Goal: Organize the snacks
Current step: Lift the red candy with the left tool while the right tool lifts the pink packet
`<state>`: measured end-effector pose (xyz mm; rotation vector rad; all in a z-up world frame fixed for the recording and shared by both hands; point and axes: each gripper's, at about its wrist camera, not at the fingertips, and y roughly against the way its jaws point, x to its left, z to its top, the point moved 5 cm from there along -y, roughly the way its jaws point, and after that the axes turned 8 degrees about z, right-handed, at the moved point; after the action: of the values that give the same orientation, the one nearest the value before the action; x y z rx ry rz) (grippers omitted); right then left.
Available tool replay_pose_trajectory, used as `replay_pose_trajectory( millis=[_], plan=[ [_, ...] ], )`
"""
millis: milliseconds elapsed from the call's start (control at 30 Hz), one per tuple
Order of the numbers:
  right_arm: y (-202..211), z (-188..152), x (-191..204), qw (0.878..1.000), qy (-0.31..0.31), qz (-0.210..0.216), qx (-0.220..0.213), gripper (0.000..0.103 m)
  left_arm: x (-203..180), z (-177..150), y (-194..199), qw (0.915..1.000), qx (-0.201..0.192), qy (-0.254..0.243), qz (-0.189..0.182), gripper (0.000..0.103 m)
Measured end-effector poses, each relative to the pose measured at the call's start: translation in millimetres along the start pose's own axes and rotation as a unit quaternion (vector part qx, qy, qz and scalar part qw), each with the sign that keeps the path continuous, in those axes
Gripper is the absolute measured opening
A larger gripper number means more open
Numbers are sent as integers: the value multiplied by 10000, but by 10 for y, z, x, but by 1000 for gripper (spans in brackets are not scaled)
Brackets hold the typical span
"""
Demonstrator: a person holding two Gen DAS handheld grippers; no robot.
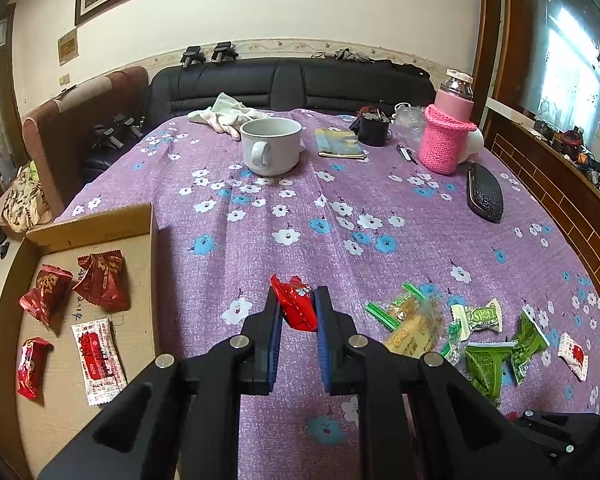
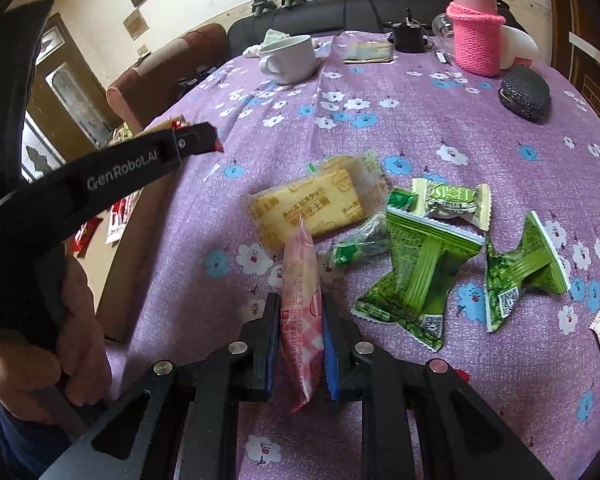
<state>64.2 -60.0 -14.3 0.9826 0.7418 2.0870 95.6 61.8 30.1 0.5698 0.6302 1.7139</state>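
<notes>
Left gripper (image 1: 295, 308) clamped on small crinkly red foil candy wrapper (image 1: 296, 307) | right gripper (image 2: 302, 320) pinched tight on flat pink checked plastic snack packet (image 2: 301, 312) | both over purple flowered tablecloth (image 1: 340, 208)

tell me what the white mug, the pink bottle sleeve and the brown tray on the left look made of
White handled mug: likely glazed ceramic, smooth with soft sheen.
Pink bottle sleeve: knitted yarn, visible stitch rows.
Shallow brown tray: cardboard, matte with folded flap edge.

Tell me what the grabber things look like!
Both are black plastic. Each gripper, left and right, has two flat fingers lined with blue ridged pads, plus round silver bolts on the linkage. The left one's side reads "GenRobot.AI" in white. No sleeves or cables show.
</notes>
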Motion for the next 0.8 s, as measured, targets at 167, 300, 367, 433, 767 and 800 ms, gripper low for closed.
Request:
replay_pose_trajectory(
  millis=[167, 300, 367, 433, 767, 800],
  plan=[
    [134, 52, 7, 9994, -88, 112, -300, 20, -2, -7, -3, 10000, -12, -16, 7, 15],
    [212, 83, 3, 9987, -140, 154, -471, 20, -8, -16, -10, 10000, -10, -35, 15, 15],
    [216, 99, -6, 9985, -159, 138, -498, 20, -12, -17, -9, 10000, -13, -36, 10, 15],
    [227, 103, -18, 9984, -190, 124, -523, 20, -10, -20, -11, 10000, -25, -33, 11, 15],
    [376, 179, -27, 9957, -178, 121, -898, 20, 48, 21, 73, 9999, -75, 105, -89, 15],
    [389, 180, -28, 9955, -174, 110, -926, 20, 82, 29, 110, 9998, -81, 157, -119, 15]
  ],
)
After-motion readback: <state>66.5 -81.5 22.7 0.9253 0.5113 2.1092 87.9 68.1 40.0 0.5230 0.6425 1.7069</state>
